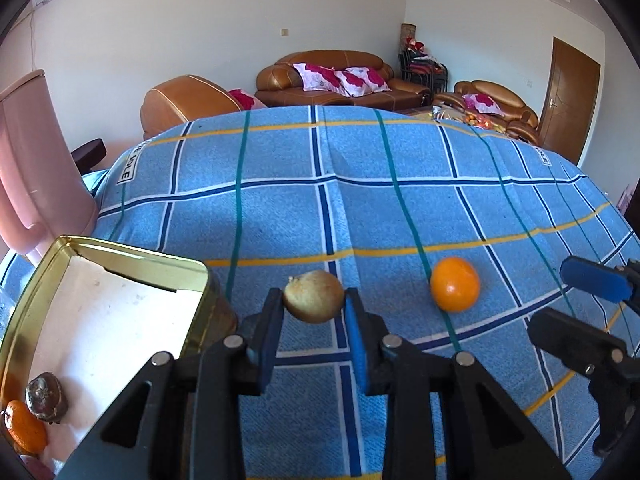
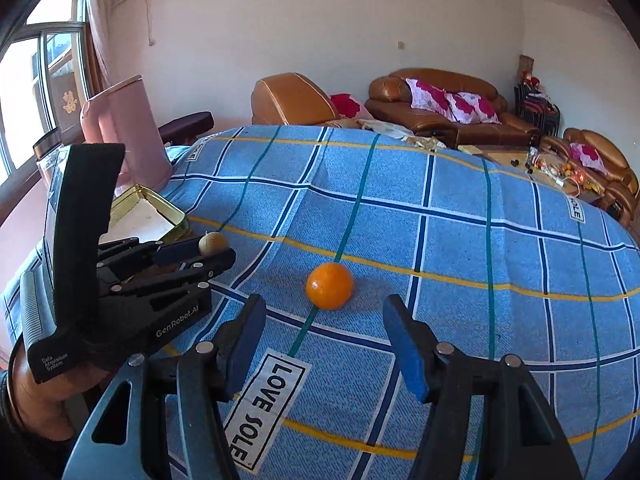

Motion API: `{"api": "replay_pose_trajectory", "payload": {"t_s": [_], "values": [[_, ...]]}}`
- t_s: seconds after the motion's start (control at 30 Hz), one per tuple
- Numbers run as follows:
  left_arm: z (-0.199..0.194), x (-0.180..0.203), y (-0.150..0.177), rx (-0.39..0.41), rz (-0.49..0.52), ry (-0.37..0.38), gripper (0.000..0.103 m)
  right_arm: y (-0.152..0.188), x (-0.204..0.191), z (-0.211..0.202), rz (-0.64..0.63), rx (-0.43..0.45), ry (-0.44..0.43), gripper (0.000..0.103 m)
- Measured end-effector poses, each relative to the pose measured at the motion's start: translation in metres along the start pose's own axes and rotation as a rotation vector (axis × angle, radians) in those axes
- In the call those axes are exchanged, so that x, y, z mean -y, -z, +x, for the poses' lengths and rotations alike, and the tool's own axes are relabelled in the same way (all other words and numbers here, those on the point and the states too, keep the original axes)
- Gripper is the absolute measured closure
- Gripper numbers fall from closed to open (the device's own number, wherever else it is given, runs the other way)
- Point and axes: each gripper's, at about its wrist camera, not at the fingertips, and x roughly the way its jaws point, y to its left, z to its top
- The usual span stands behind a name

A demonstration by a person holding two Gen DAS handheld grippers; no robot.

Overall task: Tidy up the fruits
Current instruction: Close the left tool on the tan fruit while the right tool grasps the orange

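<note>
Your left gripper (image 1: 314, 312) has the small round fruit (image 1: 314, 296) pinched just right of the tin (image 1: 120, 256), which sits at the cloth's (image 1: 360, 208) near-left with two fruits in its near corner. The orange (image 2: 330, 285) lies further right, just beyond your right gripper (image 2: 324, 332).

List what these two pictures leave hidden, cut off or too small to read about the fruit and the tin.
- Gold tin, left wrist view: its near end is cut off by the frame edge, so the count of fruit inside is uncertain.
- Gold tin, right wrist view: contents hidden behind the left tongs.
- Brown fruit: its kind is unclear.
- Items on the far low table: too small to identify.
</note>
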Motion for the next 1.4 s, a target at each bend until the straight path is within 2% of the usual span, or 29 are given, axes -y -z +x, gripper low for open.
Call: {"api": "replay_pose_trajectory", "payload": {"t_s": [0.17, 0.3, 0.4, 0.47, 0.6, 0.73, 0.93, 1.07, 1.17, 1.3, 1.4], "values": [[0.007, 0.002, 0.004, -0.011, 0.000, 0.037, 0.071, -0.008, 0.016, -0.007, 0.045, -0.078, -0.025, 0.040], [0.003, 0.001, 0.003, 0.011, -0.005, 0.050, 0.071, -0.022, 0.018, -0.018, 0.030, -0.126, -0.026, 0.040], [0.006, -0.003, 0.002, 0.007, -0.026, 0.072, 0.071, -0.034, 0.015, -0.018, 0.008, -0.109, 0.008, 0.041], [0.007, -0.007, 0.001, 0.007, -0.044, 0.084, 0.071, -0.037, 0.013, -0.010, 0.019, -0.077, -0.003, 0.040], [0.005, -0.008, 0.001, 0.024, -0.049, 0.092, 0.071, -0.027, 0.008, 0.022, 0.058, -0.008, 0.013, 0.040], [0.003, -0.008, 0.001, 0.040, -0.052, 0.092, 0.071, -0.014, 0.006, 0.048, 0.083, -0.018, 0.009, 0.040], [0.000, -0.009, 0.001, 0.058, -0.057, 0.096, 0.071, -0.003, 0.012, 0.066, 0.124, -0.044, -0.024, 0.041], [-0.002, -0.009, 0.001, 0.060, -0.060, 0.102, 0.071, -0.003, 0.007, 0.069, 0.091, -0.065, -0.015, 0.047], [-0.005, -0.009, 0.002, 0.065, -0.060, 0.105, 0.071, -0.002, 0.008, 0.075, 0.091, -0.088, -0.026, 0.062], [-0.008, -0.009, 0.003, 0.085, -0.053, 0.112, 0.071, -0.001, 0.015, 0.076, 0.129, -0.091, -0.070, 0.062], [-0.013, -0.008, 0.004, 0.109, -0.041, 0.112, 0.071, 0.000, 0.014, 0.071, 0.121, -0.067, -0.070, 0.063]]}}
